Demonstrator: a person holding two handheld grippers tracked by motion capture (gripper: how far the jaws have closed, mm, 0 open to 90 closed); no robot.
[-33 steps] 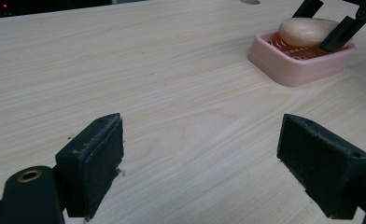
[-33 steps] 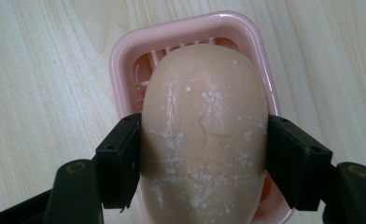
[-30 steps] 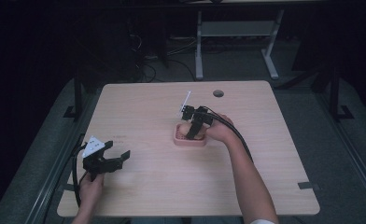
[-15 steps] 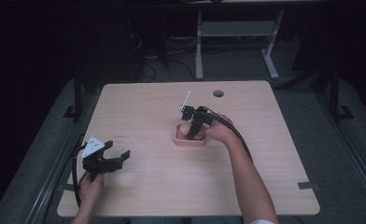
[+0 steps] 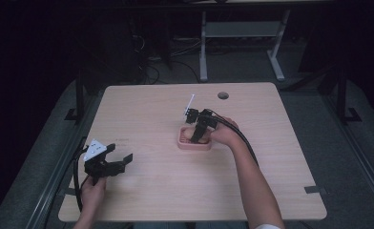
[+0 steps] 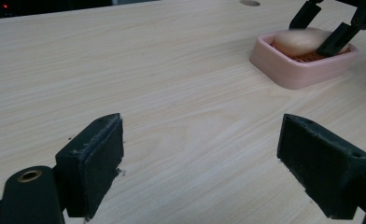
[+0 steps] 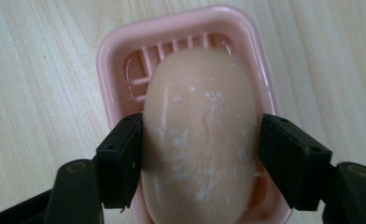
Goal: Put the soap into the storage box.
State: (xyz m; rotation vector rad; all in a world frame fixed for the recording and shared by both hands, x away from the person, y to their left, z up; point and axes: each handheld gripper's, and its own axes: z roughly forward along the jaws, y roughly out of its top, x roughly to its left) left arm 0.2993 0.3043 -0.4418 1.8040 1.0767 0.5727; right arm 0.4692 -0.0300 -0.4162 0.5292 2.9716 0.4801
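Right gripper (image 7: pixel 200 154) is down over the pink soap dish (image 7: pixel 111 60), jaws either side of the soap bar (image 7: pixel 200 140) w/ both pads touching its flanks, so it's clamped on the soap. Bar sits inside the dish, on the slotted floor, near table centre. In the high view the right hand (image 5: pixel 223 134) comes at it from the right, gripper tilted down, prob. because a grip across the narrow width is the only one the dish walls allow. Can't judge whether it's lifting out or setting down.

Left gripper (image 5: pixel 112 164) rests at the near-left of the table (image 5: pixel 271 181), jaws spread wide, nothing between them, well apart from the dish. Looks parked out of the way.

Count: 1 soap bar, 1 dish, 2 grippers. One round hole (image 5: pixel 223 95) at the table's far edge.
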